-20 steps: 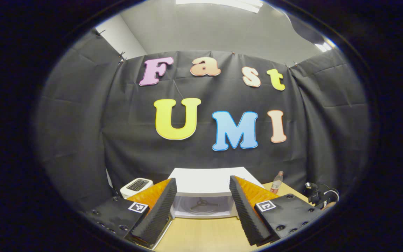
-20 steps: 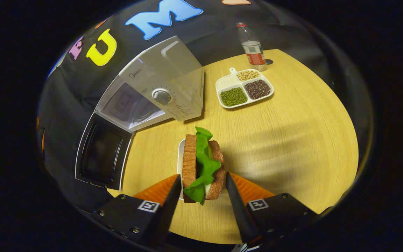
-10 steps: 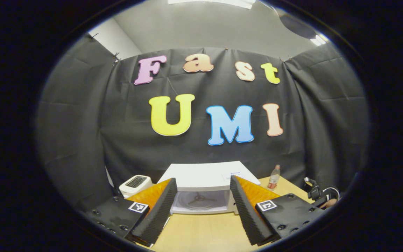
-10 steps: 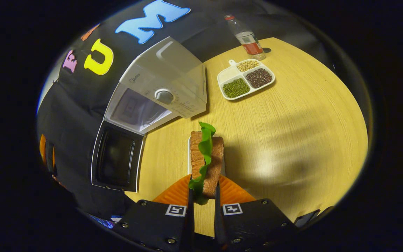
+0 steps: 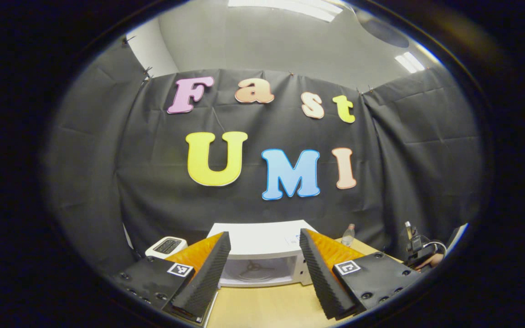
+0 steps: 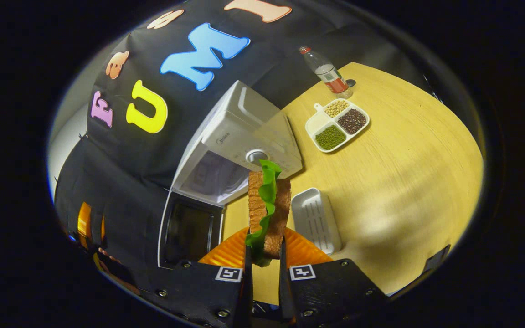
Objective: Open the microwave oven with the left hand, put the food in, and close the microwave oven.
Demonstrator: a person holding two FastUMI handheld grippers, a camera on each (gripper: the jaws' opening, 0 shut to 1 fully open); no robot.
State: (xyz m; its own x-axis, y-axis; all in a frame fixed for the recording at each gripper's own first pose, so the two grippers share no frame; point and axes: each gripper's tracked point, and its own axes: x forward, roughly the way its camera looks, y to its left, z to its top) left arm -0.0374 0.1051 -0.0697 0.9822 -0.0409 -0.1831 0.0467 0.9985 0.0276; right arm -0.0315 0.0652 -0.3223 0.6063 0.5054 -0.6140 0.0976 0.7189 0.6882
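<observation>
right gripper view has the sandwich [image 6: 268, 207] up off the table [image 6: 404, 182] now; half a second ago it stood in the little white tray [image 6: 316, 220], and that tray lies bare beside it. the right gripper [image 6: 265, 255] is clamped on the food, both fingers pressed to the two bread faces, and it has swung toward the microwave [image 6: 239, 146]. so the pick is done and the carry, i'd say, is under way.

the sandwich looks like two slabs of brown toast held on edge with a frill of green lettuce running up between them and flopping out at the bottom by the fingers. it hangs in the air just in front of the oven's dial panel.

the microwave door [image 6: 189, 232] stands wide open, hinged out to the side, cavity pale and clear inside.

left gripper view shows the left gripper [image 5: 265, 269] with its fingers spread and holding nothing, facing the open cavity from a little way back. it has drifted slightly since a second ago.
</observation>
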